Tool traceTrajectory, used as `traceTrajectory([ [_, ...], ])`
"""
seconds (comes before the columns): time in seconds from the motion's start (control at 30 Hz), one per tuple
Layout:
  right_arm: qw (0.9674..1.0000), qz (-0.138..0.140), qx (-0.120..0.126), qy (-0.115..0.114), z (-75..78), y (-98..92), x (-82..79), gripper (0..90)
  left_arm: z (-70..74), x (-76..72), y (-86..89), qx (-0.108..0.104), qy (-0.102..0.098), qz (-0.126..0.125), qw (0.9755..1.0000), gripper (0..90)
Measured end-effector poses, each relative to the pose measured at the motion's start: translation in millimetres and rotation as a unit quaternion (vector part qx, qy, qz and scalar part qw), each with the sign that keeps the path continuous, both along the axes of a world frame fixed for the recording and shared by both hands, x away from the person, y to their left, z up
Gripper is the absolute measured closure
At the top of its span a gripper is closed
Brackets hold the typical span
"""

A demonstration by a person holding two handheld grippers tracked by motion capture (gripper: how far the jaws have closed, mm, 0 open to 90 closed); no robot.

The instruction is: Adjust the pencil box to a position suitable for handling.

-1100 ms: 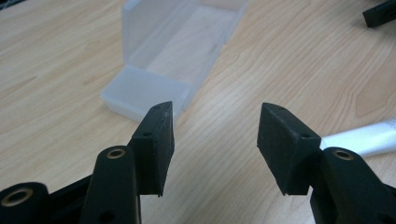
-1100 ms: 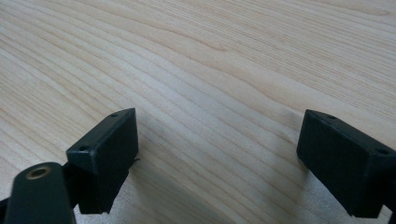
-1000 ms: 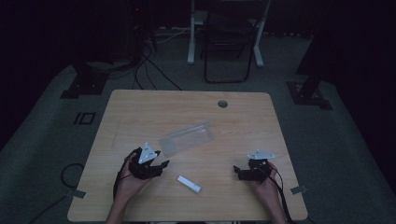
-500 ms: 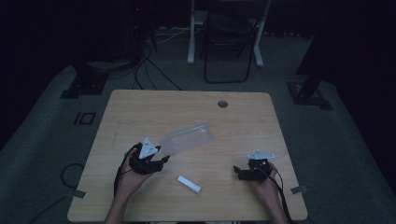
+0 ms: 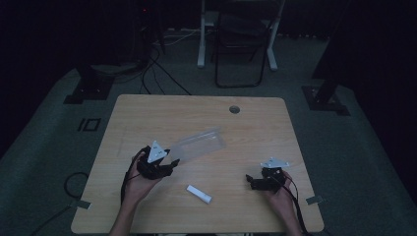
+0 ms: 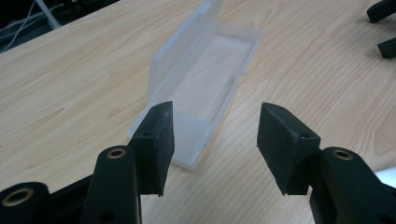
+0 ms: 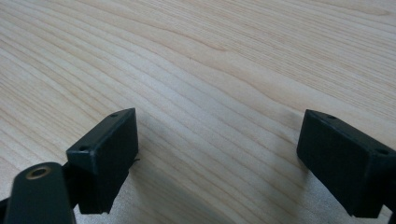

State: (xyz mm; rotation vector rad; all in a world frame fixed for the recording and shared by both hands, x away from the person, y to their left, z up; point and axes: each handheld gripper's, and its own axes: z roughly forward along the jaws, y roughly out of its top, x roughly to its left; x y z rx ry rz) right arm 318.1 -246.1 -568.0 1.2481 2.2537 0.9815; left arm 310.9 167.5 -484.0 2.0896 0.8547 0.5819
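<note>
A clear plastic box lies on the wooden table with its lid standing open; in the left gripper view the box reaches away from the jaws. My left gripper is open, its fingertips at the box's near end, and nothing is pinched between them. My right gripper rests near the table's front right, jaws wide open over bare wood. A small white oblong piece lies between the two hands near the front.
A round cable hole sits in the table's far side. Beyond the table stand a chair, stand bases and floor cables. The right gripper's jaw tips show at the upper right of the left gripper view.
My left gripper has crept slightly toward the box's near end. The right gripper, box and white piece have not moved.
</note>
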Motion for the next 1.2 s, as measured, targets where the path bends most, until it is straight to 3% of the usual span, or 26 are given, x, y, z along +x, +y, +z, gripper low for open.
traceTrajectory([
  [0.8,1.0000,0.000,0.000,0.000,0.0,0.0,0.0,12.5,8.5,21.8,-7.5,0.008,-0.010,0.006,0.9999,46.2],
  [1.2,1.0000,0.000,0.000,0.000,0.0,0.0,0.0,12.5,5.0,40.3,-13.2,0.017,-0.009,0.010,0.9998,53.9],
])
